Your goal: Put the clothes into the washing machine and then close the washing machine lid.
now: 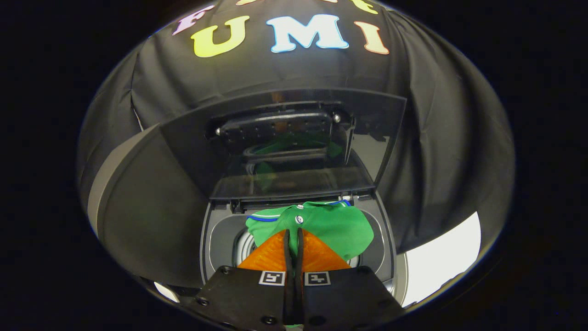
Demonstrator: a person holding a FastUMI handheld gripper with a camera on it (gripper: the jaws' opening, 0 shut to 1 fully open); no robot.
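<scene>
Gripper (294,232) closed, both fingers pinching the green shirt (330,225), held over the washing machine (220,230) opening; lid (285,142) raised beyond.

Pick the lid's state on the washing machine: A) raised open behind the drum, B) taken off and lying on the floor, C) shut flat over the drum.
A: the lid stands raised behind the drum opening, while the closed gripper holds the green shirt over it.

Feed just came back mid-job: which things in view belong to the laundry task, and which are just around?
Job:
- green shirt, pinched between the shut fingers, hanging over the drum opening
- washing machine
- its lid, raised open

Just around:
- black cloth wall
- white floor patch
</scene>
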